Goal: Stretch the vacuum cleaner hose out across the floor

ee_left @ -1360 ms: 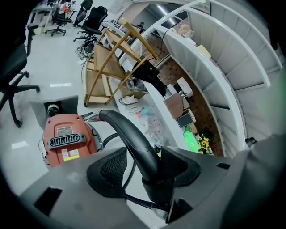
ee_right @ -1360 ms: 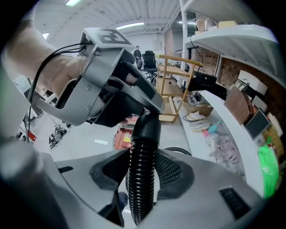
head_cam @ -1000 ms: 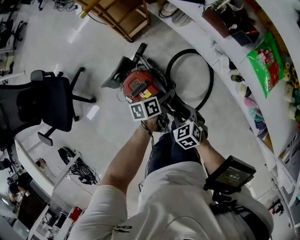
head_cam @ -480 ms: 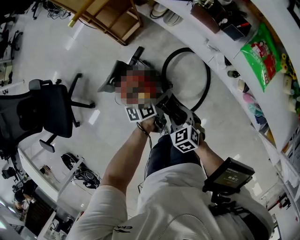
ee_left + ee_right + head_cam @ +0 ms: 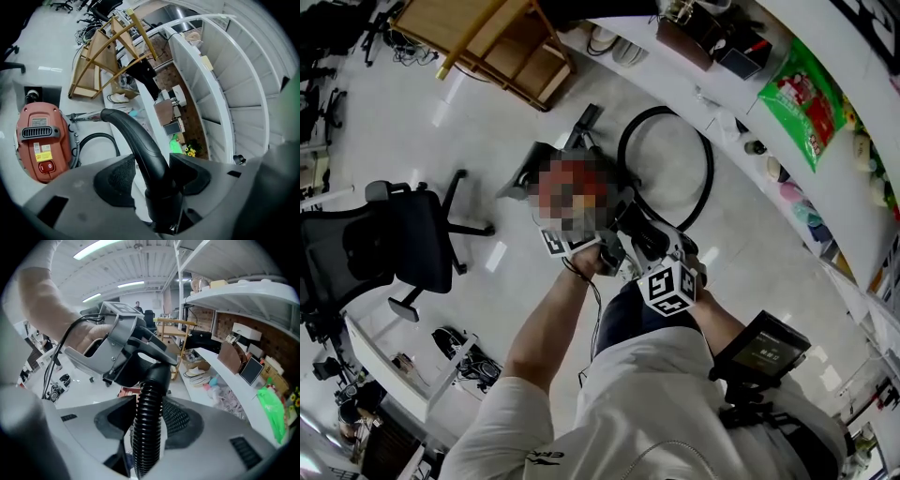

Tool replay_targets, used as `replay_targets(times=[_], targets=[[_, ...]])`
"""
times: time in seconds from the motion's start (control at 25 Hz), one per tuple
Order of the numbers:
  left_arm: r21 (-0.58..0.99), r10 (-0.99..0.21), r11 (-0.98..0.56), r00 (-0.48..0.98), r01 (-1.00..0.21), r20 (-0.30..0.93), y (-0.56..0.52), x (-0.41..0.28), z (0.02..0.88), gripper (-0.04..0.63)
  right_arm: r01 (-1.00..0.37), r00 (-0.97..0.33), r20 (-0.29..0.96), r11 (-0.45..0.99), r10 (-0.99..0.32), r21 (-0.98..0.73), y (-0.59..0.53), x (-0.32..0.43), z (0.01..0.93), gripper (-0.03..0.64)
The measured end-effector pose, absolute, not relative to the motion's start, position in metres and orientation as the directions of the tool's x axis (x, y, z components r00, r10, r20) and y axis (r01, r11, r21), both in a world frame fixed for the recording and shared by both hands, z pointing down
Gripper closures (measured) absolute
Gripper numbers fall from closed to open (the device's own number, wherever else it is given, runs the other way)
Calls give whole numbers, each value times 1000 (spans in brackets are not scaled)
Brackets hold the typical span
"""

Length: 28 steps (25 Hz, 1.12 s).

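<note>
A red vacuum cleaner (image 5: 42, 140) lies on the pale floor, and its black hose (image 5: 710, 178) curls in a loop beside it. My left gripper (image 5: 152, 173) is shut on the hose's curved black handle (image 5: 140, 145), which rises up between the pads. Just behind it, my right gripper (image 5: 149, 420) is shut on the ribbed hose (image 5: 147, 437) below the handle cuff. In the head view the two grippers, left (image 5: 614, 248) and right (image 5: 636, 223), are close together above the vacuum cleaner, which is partly covered by a mosaic patch.
A black office chair (image 5: 394, 234) stands at the left and a wooden frame (image 5: 487, 42) at the top. A curved white shelf unit (image 5: 787, 178) with a green bag (image 5: 797, 103) and small items runs along the right. A metal tube (image 5: 84, 116) lies by the vacuum cleaner.
Both grippers have lifted the handle and hose end a little higher above the vacuum cleaner. Both grips are unchanged.
</note>
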<state>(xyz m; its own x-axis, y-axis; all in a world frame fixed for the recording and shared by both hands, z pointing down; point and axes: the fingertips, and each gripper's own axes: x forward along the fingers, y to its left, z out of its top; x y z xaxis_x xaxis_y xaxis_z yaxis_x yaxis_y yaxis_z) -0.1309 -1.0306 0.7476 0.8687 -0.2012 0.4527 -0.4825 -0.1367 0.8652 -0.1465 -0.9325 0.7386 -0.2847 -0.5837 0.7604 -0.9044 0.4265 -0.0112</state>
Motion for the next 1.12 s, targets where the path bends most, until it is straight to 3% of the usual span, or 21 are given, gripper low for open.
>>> replay_targets(times=[0.6,1.12], targets=[[881,-164,-226,908,-416,387,-1008,-101,660,374,-943,-219,682,331,-698,37,-912,-127,656,442],[858,12,-405,936,-316,351,-930,-80,585,374,-985,-54,628,145,-777,94,-840,-126,595,442]])
